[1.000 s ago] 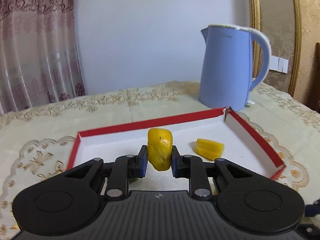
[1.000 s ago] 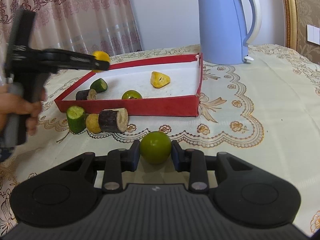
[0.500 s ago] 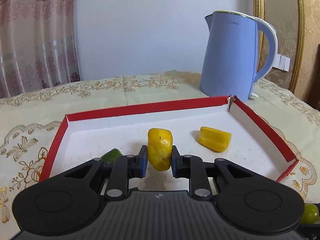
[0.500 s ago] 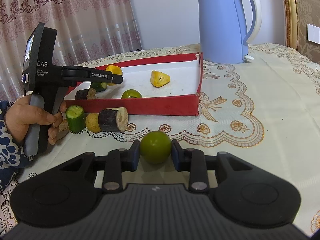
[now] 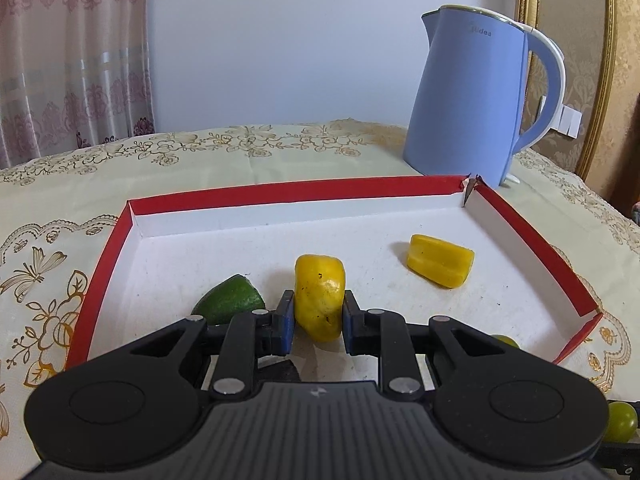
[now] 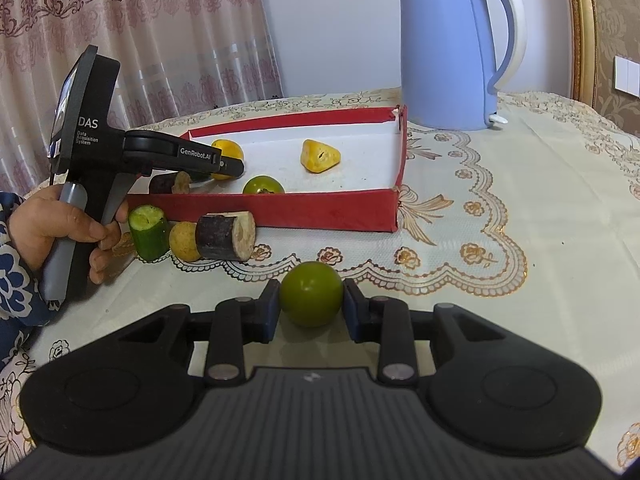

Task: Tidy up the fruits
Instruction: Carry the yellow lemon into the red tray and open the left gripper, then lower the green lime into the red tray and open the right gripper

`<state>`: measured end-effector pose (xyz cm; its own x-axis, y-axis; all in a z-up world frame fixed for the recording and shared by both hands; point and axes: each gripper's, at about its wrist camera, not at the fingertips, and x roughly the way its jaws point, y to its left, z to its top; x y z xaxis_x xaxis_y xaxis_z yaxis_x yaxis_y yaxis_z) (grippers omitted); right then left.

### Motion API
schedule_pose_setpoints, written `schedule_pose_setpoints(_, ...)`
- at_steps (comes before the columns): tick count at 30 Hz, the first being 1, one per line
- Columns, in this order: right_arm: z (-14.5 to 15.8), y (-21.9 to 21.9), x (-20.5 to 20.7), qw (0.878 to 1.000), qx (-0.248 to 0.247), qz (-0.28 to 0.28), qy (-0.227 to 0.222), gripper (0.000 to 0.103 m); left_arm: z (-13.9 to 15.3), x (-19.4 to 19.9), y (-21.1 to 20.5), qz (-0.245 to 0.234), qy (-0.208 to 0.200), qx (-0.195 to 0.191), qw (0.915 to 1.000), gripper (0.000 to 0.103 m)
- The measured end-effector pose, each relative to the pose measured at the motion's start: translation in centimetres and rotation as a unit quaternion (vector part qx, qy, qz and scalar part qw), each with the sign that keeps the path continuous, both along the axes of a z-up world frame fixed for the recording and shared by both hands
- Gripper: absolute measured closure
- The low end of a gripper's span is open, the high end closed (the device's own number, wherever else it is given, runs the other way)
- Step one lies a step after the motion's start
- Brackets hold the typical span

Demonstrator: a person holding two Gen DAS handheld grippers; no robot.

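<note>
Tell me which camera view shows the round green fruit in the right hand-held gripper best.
The right wrist view: the round green fruit sits close and unblocked between the fingers of the right hand-held gripper, over the tablecloth. The left wrist view catches only a small part of it at the lower right edge, behind the left hand-held gripper's body.

You are working in a home: a table under an embroidered tablecloth [image 6: 500, 208], a blue electric kettle [image 6: 452, 52], patterned lace curtains [image 6: 140, 40], a gilt frame [image 5: 600, 60] against damask wallpaper.
</note>
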<state>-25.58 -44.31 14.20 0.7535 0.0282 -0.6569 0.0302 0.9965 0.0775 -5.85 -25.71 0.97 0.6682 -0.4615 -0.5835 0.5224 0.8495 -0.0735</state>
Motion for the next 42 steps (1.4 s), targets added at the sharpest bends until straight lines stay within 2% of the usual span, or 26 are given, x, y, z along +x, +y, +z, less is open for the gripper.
schedule_pose_setpoints(4, 0.0, 0.6, 0.0, 1.0, -0.021, 0.002, 0.003, 0.072, 0.0, 0.1, 0.0, 0.0, 0.0, -0.001, 1.0, 0.081)
schedule_pose_setpoints(12, 1.6, 0.4, -0.1, 1.0, -0.03, -0.004, -0.009, 0.072, 0.1, 0.3, 0.2, 0.0, 0.007, -0.01, 0.9999, 0.08)
schedule_pose_setpoints(18, 4.4, 0.8, 2.5, 0.998, -0.052, 0.013, -0.031, 0.072, 0.1, 0.4, 0.4, -0.001, 0.013, -0.016, 0.9998, 0.08)
schedule_pose_setpoints(23, 5.2, 1.2, 5.4, 0.997, -0.069, 0.027, -0.031, 0.072, 0.2, 0.4, 0.3, -0.006, 0.015, -0.019, 0.9997, 0.08)
schedule_pose_setpoints(26, 5.1, 1.1, 7.3, 0.996, -0.08, 0.027, -0.027, 0.072, 0.3, 0.4, 0.5, -0.01, 0.019, -0.028, 0.9994, 0.078)
schedule_pose_setpoints(31, 4.5, 0.3, 10.0, 0.996, -0.088, 0.017, -0.014, 0.072, 0.3, 0.7, 0.8, -0.005, 0.024, -0.035, 0.9991, 0.065)
schedule_pose_setpoints(40, 1.9, -0.7, 12.5, 0.995, -0.095, 0.006, 0.017, 0.072, 0.5, 0.8, 0.8, -0.006, 0.028, -0.041, 0.9987, 0.062)
schedule_pose_setpoints(42, 1.6, -0.9, 12.7, 0.995, -0.095, 0.004, 0.019, 0.072, 0.9, 0.8, 1.4, -0.003, 0.028, -0.061, 0.9978, 0.055)
